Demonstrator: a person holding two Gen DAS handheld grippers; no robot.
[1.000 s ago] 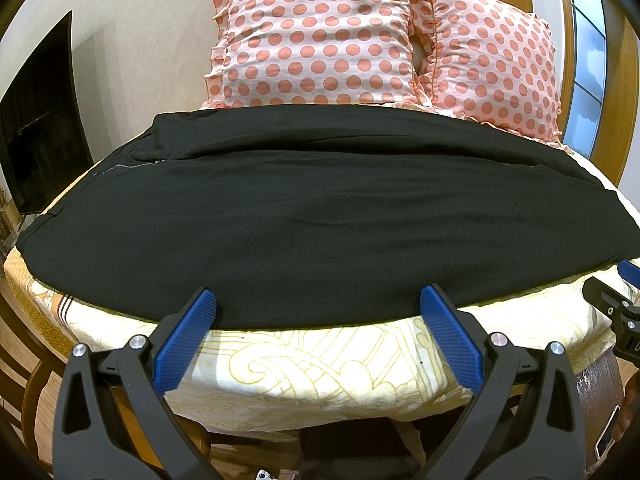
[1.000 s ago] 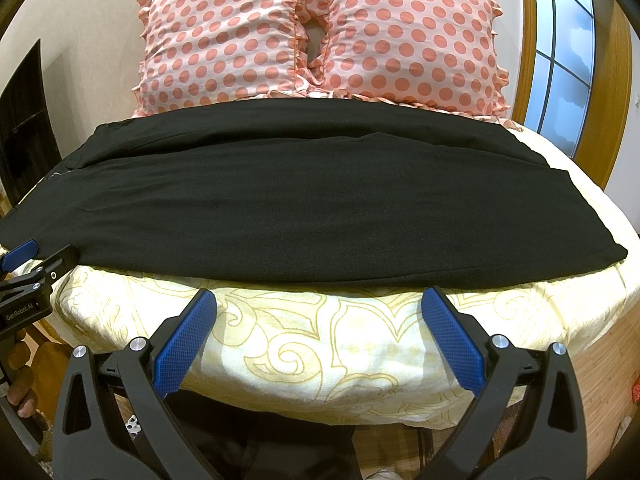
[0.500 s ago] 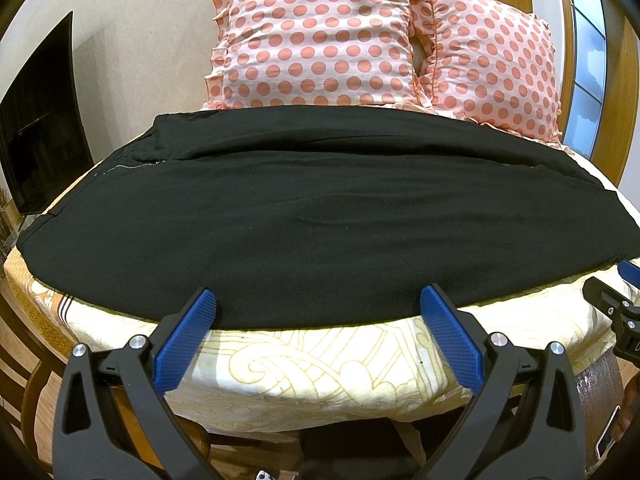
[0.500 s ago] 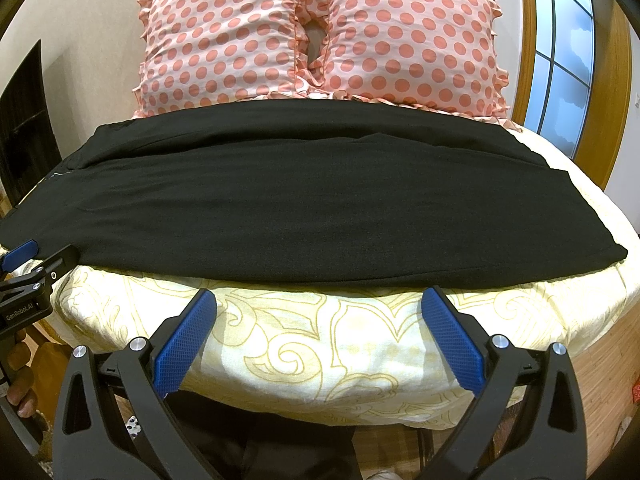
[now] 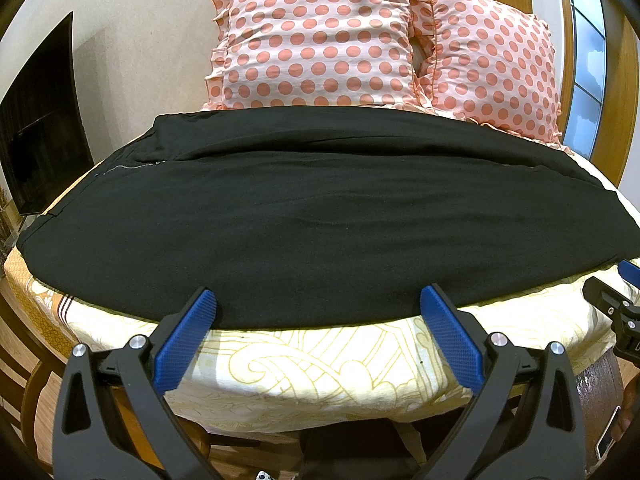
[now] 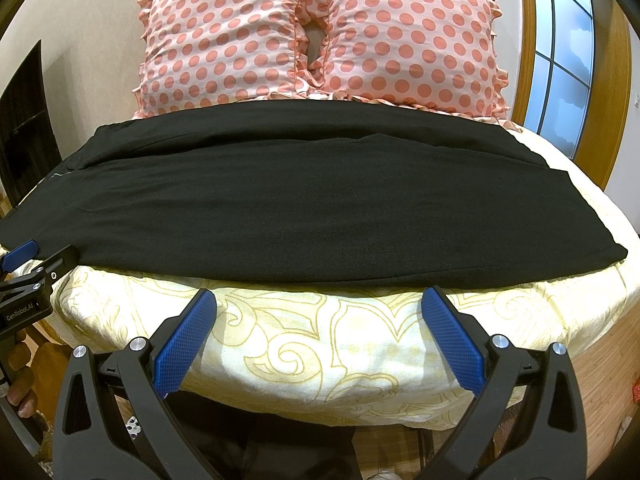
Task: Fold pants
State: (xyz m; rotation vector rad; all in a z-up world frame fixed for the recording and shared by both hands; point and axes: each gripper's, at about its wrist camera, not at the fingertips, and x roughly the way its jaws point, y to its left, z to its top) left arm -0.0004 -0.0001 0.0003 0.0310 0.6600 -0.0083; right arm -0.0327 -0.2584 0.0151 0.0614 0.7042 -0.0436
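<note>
The long black fabric pants (image 5: pixel 304 216) run past the frame edge right of the left gripper (image 5: pixel 318 304); their waist end leaves the right wrist view leftward.

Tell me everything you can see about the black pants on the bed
The black matte-fabric pants lie spread sideways across the bed's cream swirl-patterned cover, legs apparently stacked, one long fold line running along the far side. The fabric looks soft and mostly smooth, with faint wrinkles. A thin pale stitch line shows near the left end. The far edge meets two pink polka-dot pillows. The near edge sits just back from the mattress edge. Neither open claw, left nor right, touches it.
</note>
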